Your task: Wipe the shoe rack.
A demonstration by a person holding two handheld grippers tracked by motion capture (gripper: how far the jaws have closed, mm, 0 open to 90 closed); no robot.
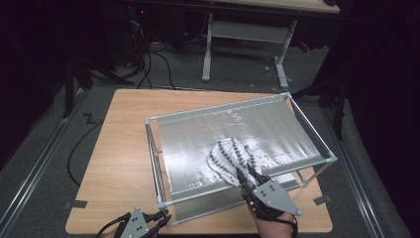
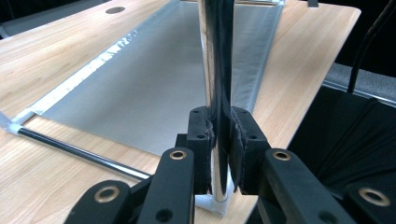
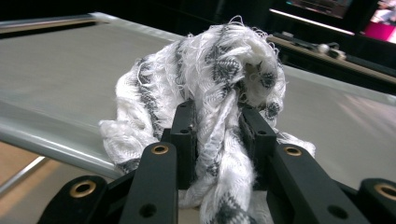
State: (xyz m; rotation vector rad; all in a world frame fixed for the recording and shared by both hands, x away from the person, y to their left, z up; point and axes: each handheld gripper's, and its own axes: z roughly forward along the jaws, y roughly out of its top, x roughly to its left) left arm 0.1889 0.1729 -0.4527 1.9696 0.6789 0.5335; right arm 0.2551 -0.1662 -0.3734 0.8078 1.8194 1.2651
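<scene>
At the near edge of the table point(image 1: 119, 163), my left claw point(image 1: 157, 218) is clamped on the upright metal post point(image 2: 215, 93) at the near left corner of the rack point(image 1: 154, 148). In the left gripper view the shiny post runs straight up between my two black pads point(image 2: 201, 135), which press on it from both sides, just above the white corner joint at its foot.

A little farther in and to the right, my right claw point(image 1: 246, 179) is closed on the cloth point(image 1: 233, 158), a white, frayed rag with a grey pattern. In the right gripper view the cloth point(image 3: 210, 88) is bunched between my jaws and heaps up above them, with loose threads sticking out at the top.

The cloth lies on the sloping silver sheet point(image 1: 247, 129) stretched across the rack, near the sheet's near edge and right of its middle. The sheet rises toward the far right corner of the rack.

Beyond the table, on the grey floor, stand the white legs of another desk point(image 1: 208, 49), with dark cables point(image 1: 153, 64) trailing to their left.
</scene>
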